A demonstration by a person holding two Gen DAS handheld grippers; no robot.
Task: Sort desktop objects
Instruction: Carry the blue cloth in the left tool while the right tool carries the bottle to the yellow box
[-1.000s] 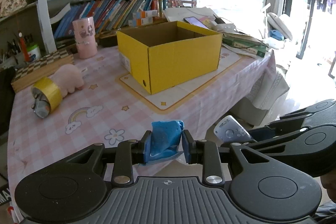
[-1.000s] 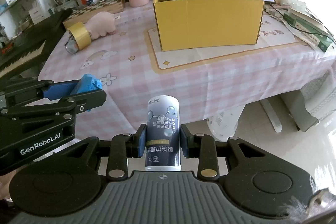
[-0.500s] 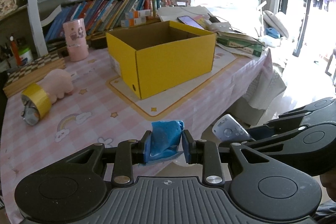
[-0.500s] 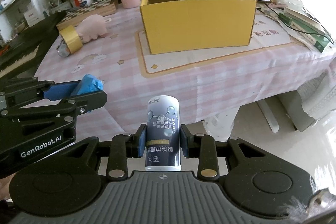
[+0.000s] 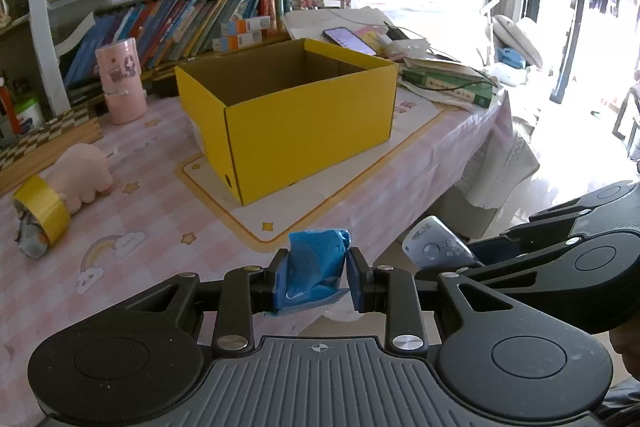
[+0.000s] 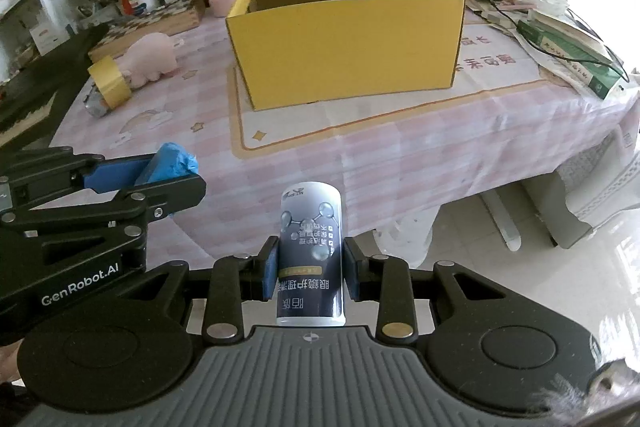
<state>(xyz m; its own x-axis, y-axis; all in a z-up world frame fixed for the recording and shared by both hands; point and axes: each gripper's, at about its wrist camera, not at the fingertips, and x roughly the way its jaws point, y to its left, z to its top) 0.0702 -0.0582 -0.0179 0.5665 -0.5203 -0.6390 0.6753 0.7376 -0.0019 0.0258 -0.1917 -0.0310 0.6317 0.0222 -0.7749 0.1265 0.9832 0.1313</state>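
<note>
**Claws loaded, box ahead: watch the drop**

Cargo is in both your claws. Your left claw is clamped on a crumpled blue packet, and your right claw is clamped on a white and dark printed canister, held upright between the pads. Both hang at the near edge of the worktop, with the open yellow box well ahead on its cream mat.

If the box is your target, the risks look like these:

- The blue packet is soft and bunched, so it may slip or snag on a pad when you let go, and land short on the mat.
- The canister is smooth and round. Tilt it carelessly and it could slide out; released outside the box it would likely roll off the worktop to the floor.
- The box is light cardboard. Clip its near wall with either claw and it may skid or tip.
- Your claws sit close together, so reaching in at once invites a collision.

Yellow tape roll and pink plush lie off to the left, not yet sorted.
</note>
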